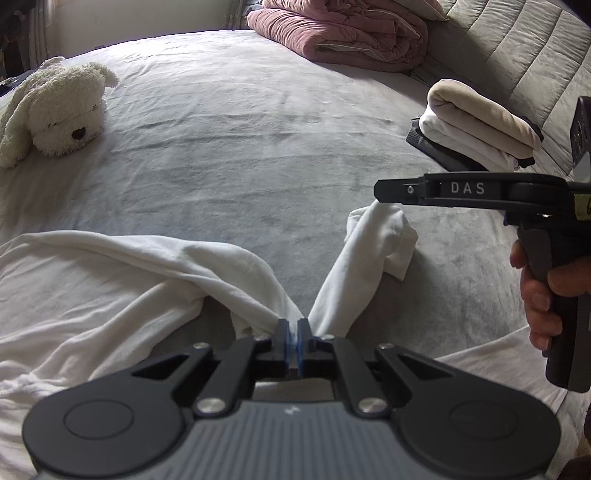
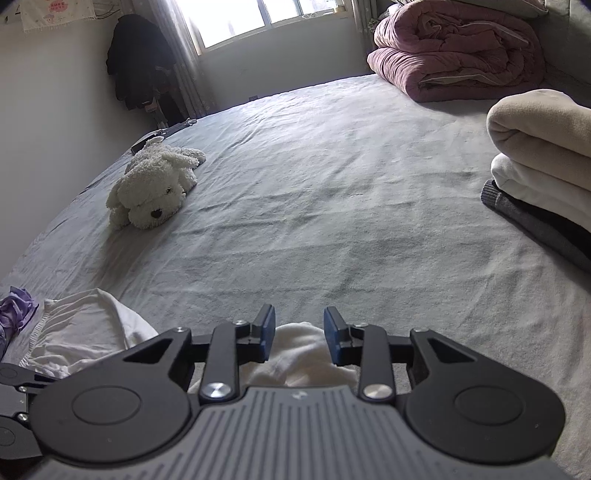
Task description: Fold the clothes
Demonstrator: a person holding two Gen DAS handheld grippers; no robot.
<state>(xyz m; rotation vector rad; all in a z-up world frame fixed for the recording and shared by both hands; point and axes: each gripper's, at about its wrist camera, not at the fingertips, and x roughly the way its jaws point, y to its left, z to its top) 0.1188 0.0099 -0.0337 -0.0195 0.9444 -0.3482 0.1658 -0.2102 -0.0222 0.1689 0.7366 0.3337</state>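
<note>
A white garment point(image 1: 122, 280) lies crumpled on the grey bed sheet. My left gripper point(image 1: 293, 338) is shut on a bunched fold of it near its middle. A white sleeve point(image 1: 373, 247) rises to the right, just under my right gripper point(image 1: 380, 192), seen side-on. In the right wrist view my right gripper point(image 2: 299, 334) is open, with the white cloth point(image 2: 299, 354) lying between and below its fingers. More of the garment point(image 2: 85, 332) lies at lower left.
A white plush dog point(image 1: 55, 114) lies at the far left of the bed. A stack of folded clothes point(image 1: 476, 129) sits at the right. A pink folded quilt point(image 1: 343, 33) lies at the back. A purple cloth point(image 2: 14, 310) is at the left edge.
</note>
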